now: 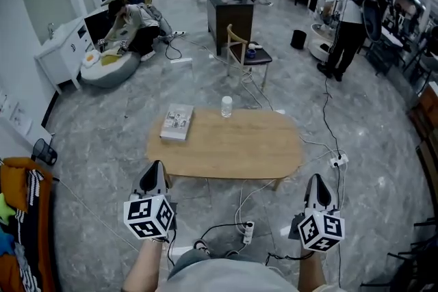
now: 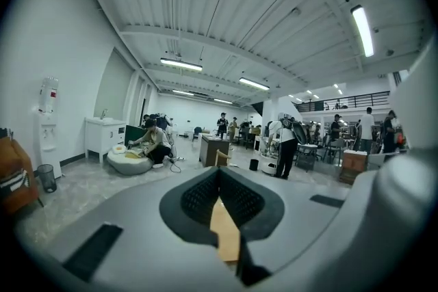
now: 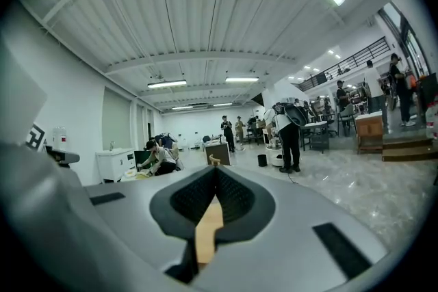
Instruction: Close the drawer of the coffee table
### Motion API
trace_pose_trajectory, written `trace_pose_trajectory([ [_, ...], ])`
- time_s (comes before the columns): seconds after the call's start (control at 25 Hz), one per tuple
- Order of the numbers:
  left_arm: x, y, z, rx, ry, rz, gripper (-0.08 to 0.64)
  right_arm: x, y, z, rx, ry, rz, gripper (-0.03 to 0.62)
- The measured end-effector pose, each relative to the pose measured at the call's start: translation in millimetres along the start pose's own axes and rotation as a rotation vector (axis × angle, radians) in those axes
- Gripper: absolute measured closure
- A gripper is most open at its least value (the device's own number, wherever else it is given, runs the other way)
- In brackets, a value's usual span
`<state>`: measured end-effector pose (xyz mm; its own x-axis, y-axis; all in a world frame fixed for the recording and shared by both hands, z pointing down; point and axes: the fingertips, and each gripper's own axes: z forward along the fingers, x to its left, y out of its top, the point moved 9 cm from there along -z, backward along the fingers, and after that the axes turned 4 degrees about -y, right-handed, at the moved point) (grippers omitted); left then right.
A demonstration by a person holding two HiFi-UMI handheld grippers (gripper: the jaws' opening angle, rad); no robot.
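Left hand-held gripper (image 1: 156, 171) and right hand-held gripper (image 1: 317, 182) are both closed and empty, held level, clear of the desk (image 1: 233, 150), probably because the push is done. No drawer shows past the near edge, so it's likely shut. Book (image 1: 177, 123) and bottle (image 1: 226, 106) sit at the far side; marble floor (image 1: 102, 140), busy open room

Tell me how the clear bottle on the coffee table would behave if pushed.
The clear bottle stands upright and narrow, so a high push would probably tip it. It looks round, so once down it may roll. It stands near the far edge of the coffee table, so it could fall off.
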<state>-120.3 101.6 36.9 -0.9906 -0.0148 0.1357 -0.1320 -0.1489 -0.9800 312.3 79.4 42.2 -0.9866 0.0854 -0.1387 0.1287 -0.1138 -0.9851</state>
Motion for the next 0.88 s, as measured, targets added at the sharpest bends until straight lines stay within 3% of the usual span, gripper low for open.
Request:
trace_pose_trajectory([
  [0.32,5,-5,2,0.024,-0.036,0.009,0.565,13,-1,-1,-0.007,-0.016,-0.006,0.592],
  [0.56,7,-5,7,0.023,-0.049,-0.007,0.565,24,-3,-3,0.022,-0.038,-0.076,0.594],
  [0.88,19,-9,3,0.028,-0.036,-0.033,0.565,39,2,-8,0.019,-0.03,-0.101,0.594],
])
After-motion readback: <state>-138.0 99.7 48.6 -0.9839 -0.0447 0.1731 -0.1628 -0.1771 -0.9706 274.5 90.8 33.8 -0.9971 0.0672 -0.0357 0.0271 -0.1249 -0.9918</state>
